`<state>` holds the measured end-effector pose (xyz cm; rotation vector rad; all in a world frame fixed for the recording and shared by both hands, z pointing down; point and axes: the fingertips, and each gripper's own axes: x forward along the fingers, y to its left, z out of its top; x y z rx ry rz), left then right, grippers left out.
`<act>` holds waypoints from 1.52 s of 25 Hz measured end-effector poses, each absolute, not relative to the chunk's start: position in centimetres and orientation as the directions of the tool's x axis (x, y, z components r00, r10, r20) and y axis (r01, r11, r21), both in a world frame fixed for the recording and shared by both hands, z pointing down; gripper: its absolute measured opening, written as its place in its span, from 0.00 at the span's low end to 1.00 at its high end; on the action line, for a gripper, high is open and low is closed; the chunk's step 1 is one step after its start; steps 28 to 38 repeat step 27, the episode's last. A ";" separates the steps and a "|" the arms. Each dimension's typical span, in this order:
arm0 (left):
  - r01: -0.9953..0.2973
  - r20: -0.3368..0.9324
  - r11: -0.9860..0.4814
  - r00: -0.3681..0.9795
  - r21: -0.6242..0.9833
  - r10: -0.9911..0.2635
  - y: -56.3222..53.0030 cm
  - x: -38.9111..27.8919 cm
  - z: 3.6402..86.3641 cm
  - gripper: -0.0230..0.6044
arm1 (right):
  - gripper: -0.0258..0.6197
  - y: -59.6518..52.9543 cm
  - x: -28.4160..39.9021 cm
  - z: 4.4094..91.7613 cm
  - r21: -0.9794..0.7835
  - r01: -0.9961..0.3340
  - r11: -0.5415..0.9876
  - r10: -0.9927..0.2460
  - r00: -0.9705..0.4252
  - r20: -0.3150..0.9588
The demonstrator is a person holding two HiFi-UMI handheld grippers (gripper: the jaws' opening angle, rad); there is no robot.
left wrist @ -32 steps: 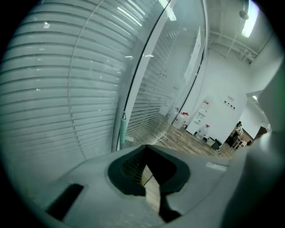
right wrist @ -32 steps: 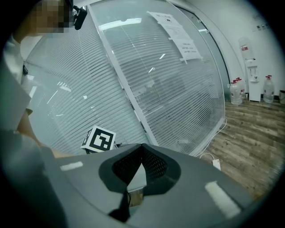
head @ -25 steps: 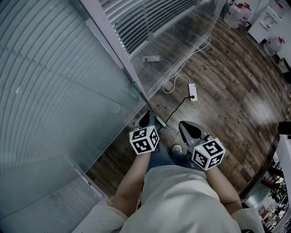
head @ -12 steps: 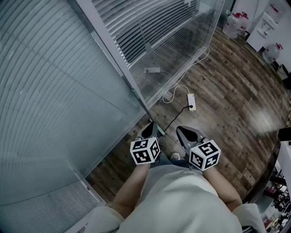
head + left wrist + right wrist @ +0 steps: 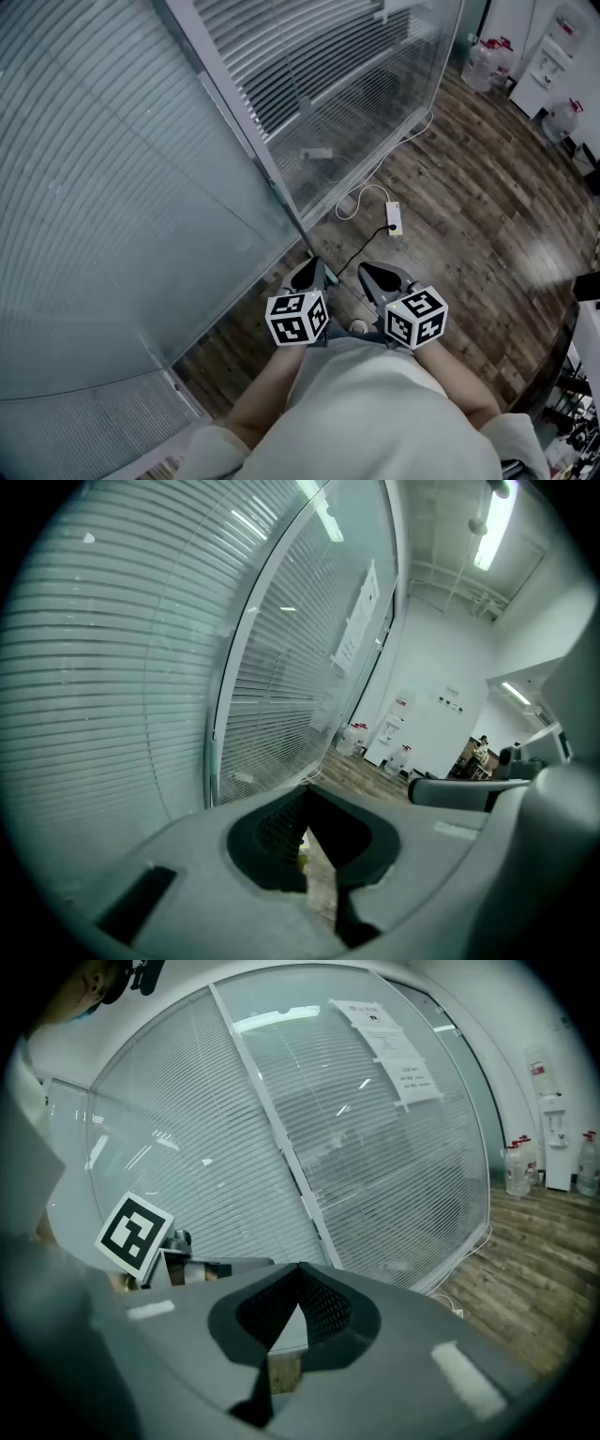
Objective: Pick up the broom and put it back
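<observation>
We wear a pale cream top over blue trousers, and a light shoe shows just past them. Our left gripper and right gripper share one build: a smooth grey moulded shell and dark jaws lined with fine ribbed mesh. At the rear is a white cube printed with black square markers. A small pale label sits on the shell.

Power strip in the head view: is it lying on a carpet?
No, the white power strip lies on the bare wooden floor, near the glass wall.
</observation>
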<state>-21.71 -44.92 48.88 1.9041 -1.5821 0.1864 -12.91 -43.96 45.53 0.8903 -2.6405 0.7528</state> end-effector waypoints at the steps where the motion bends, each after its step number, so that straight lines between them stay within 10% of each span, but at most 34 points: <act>1: -0.922 0.491 -0.066 0.263 0.382 -0.830 -44.6 -21.4 48.7 0.03 | 0.05 -43.8 -12.7 45.4 -0.388 -0.618 0.683 -0.488 -0.782 0.388; 38: -0.923 0.449 -0.089 0.265 0.375 -0.854 -42.2 -19.2 46.8 0.03 | 0.05 -43.1 -11.7 44.5 -0.346 -0.587 0.732 -0.476 -0.804 0.356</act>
